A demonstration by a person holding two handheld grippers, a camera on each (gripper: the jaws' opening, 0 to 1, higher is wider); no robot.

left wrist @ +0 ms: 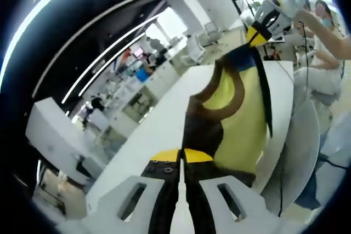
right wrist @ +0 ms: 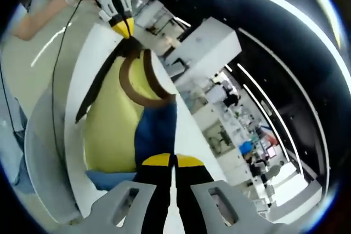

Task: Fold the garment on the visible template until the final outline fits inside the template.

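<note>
A yellow garment (left wrist: 244, 113) with a brown collar band and dark blue parts hangs stretched between my two grippers above the white table (left wrist: 159, 130). My left gripper (left wrist: 181, 156) is shut on its dark lower edge. At the far end, my right gripper (left wrist: 256, 35) pinches the garment's other corner. In the right gripper view the same garment (right wrist: 109, 130) runs away from my right gripper (right wrist: 174, 161), which is shut on blue fabric. The left gripper (right wrist: 125, 27) clamps the far corner. I cannot make out a template outline on the table (right wrist: 74, 152).
A person's arm (right wrist: 44, 15) reaches to the left gripper, with a thin black cable (right wrist: 55, 80) hanging under it. Seated people (left wrist: 323, 26) are beyond the table's far end. A grey curved edge (left wrist: 301, 152) borders the table. White desks and cabinets (right wrist: 208, 47) stand around.
</note>
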